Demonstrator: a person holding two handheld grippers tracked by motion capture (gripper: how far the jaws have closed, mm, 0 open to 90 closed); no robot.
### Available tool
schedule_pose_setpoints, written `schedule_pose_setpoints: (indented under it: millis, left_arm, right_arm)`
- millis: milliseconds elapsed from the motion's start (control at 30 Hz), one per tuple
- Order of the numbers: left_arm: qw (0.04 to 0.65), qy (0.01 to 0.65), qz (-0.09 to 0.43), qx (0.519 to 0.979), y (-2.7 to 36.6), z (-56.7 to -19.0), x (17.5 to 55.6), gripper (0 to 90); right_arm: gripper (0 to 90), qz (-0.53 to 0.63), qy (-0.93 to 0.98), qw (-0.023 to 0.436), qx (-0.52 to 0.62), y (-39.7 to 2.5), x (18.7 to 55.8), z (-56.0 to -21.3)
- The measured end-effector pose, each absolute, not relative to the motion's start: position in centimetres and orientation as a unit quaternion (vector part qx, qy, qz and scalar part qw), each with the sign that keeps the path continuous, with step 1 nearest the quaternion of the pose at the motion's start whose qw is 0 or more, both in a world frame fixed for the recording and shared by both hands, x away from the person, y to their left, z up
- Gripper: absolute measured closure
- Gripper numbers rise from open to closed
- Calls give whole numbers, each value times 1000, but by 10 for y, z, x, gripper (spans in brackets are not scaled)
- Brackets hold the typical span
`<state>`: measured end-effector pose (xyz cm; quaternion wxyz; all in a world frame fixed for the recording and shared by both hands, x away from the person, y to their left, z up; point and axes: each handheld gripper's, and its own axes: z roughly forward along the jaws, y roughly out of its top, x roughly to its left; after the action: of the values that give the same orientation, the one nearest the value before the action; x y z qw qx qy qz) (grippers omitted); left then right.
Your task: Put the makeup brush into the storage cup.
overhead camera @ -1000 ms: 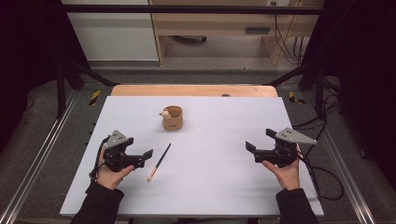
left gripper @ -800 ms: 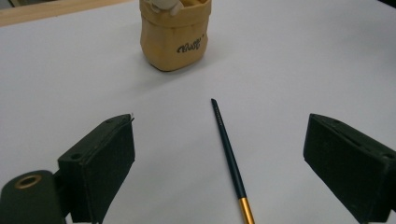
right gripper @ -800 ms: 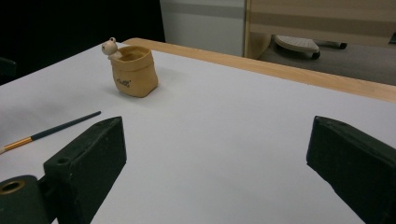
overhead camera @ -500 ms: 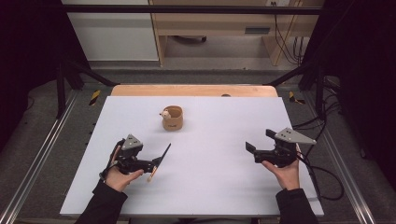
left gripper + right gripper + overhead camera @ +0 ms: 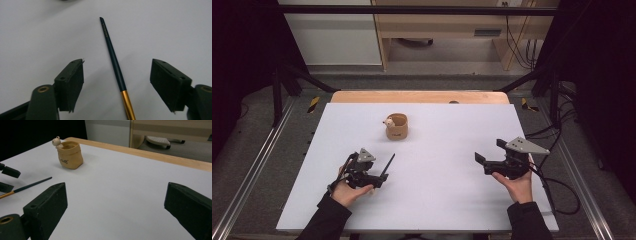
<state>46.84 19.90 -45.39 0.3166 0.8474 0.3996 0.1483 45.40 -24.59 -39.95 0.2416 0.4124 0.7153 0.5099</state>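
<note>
Brush (image 5: pixel 113 58) is lying flat on the white tabletop (image 5: pixel 447 200), dark teal handle with a gold ferrule near the bottom of the left gripper view and some tiny gold lettering up by the thin end. The left tool (image 5: pixel 117 86) is right over it with its jaws spread wide, one on each side of the handle, and neither one is touching it, so it's got hold of nothing. From the high view the brush pokes out past that tool at a slant, thin end aimed up toward the little tan pouch-shaped pot (image 5: pixel 396 126) with a small round-headed figure on its rim, which sits well apart toward the far side of the tabletop. The right tool (image 5: pixel 483 162) is off on the right side, well apart from the brush and the pot, jaws wide open too and gripping nothing, just hovering over bare tabletop.
</note>
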Motion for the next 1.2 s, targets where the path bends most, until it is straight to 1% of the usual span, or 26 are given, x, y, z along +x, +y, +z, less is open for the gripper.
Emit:
schedule_pose_setpoints:
  millis: [367,667,833,867,1100,1200]
  left_arm:
    - [290,394,143,860,192,-465,470,506]
    - [291,392,139,862,191,-465,469,665]
    - [288,389,136,865,191,-465,468,733]
    - [287,389,135,865,191,-465,468,768]
    - [286,390,128,866,192,-464,468,820]
    - [286,388,128,867,192,-464,469,825]
  right_arm:
    - [50,508,716,240,414,-245,454,-400]
    - [50,506,718,240,412,-244,454,-401]
    - [50,506,719,241,412,-244,454,-401]
    - [50,505,719,240,412,-244,454,-402]
    - [50,505,719,240,413,-243,455,-402]
    - [50,505,719,240,413,-244,455,-402]
